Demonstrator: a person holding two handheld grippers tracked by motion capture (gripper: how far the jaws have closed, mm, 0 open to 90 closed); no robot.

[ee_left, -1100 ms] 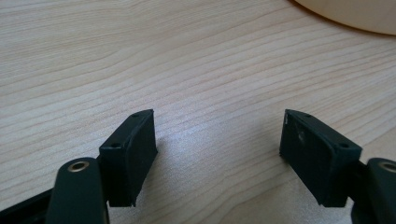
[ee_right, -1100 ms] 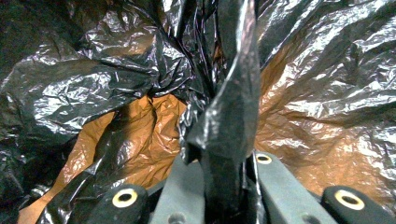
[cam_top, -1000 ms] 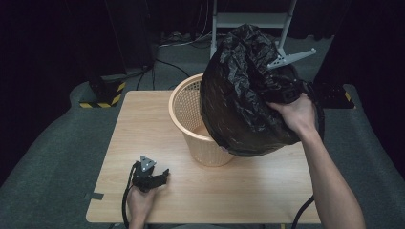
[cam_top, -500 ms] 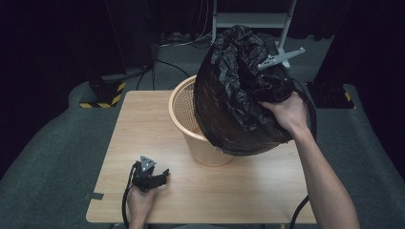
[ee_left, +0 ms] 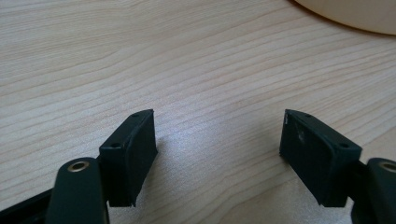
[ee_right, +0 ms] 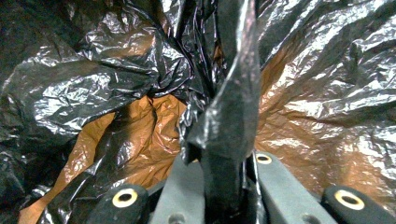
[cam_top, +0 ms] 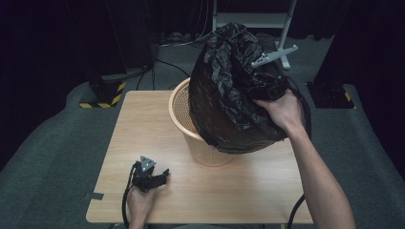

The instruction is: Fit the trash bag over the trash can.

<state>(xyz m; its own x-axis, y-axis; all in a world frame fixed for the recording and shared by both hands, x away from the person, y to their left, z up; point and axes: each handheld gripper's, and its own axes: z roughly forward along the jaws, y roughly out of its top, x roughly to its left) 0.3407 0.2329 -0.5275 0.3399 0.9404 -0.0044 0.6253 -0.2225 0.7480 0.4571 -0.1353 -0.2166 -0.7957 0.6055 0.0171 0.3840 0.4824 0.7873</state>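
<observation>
Black plastic bin liner (cam_top: pixel 229 102) hangs over the wicker wastebasket (cam_top: pixel 191 124) on the desk — right gripper (cam_top: pixel 267 88) jaws clamped on a fold, left gripper (cam_top: pixel 152 176) agape, idle — next, probably seating its mouth round the rim.

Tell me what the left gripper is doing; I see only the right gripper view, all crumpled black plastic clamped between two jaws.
Observer: The left gripper rests on the wooden table, jaws apart with nothing between them.
Operator: What is this plastic part of?
Observer: A black bin bag, billowing above an orange mesh wastebasket in the high view.
Operator: Is the bag seated in the basket?
Observer: Not fully; most of it bulges over the basket's right rim, and the near-left rim is bare.
Operator: Where does the right gripper hold it?
Observer: At the bag's upper right, on a bunched fold.
</observation>
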